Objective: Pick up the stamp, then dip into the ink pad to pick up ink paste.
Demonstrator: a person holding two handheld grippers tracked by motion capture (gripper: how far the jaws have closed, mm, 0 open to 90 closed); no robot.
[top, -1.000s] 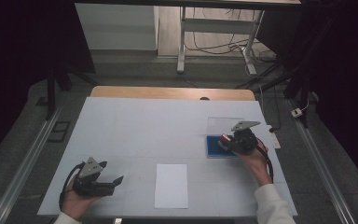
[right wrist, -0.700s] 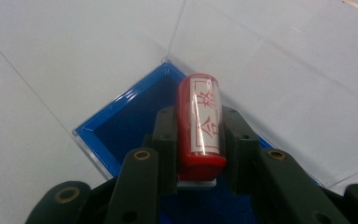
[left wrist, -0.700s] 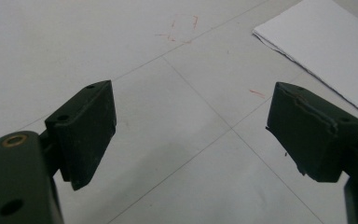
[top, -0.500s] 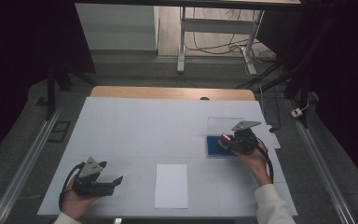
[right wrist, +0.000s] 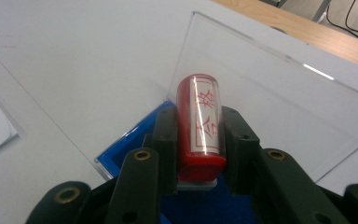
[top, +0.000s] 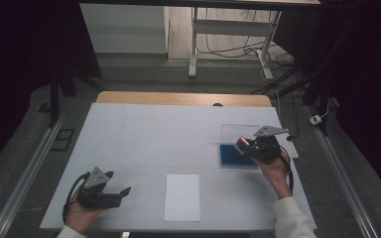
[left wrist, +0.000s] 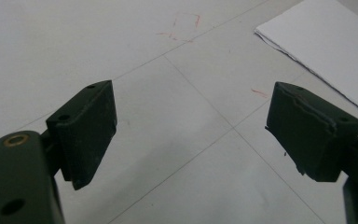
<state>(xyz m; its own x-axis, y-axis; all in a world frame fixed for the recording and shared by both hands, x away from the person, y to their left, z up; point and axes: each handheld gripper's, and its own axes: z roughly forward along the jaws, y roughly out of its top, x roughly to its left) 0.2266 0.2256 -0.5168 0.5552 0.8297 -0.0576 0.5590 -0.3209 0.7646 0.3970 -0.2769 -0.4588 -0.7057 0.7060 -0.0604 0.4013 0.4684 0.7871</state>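
Note:
My right gripper [right wrist: 198,140] is shut on a red cylinder stamp [right wrist: 199,126] with red characters on a white label. It hovers over a blue pad [top: 233,156] in a clear open-lidded case [right wrist: 270,88] at the table's right. In the high view the right gripper [top: 248,145] holds the stamp [top: 241,143] above that pad. A white paper sheet [top: 182,197] lies at the front middle. My left gripper [top: 121,192] rests at the front left, open, with nothing between its jaws; the left gripper [left wrist: 191,126] points toward the paper sheet [left wrist: 326,42].
The table [top: 154,134] is covered in white with faint fold lines and small red marks [left wrist: 186,21]. A wooden edge [top: 183,98] runs along its far side. Metal rails [top: 25,173] flank both sides. Table legs and cables [top: 218,47] sit beyond.

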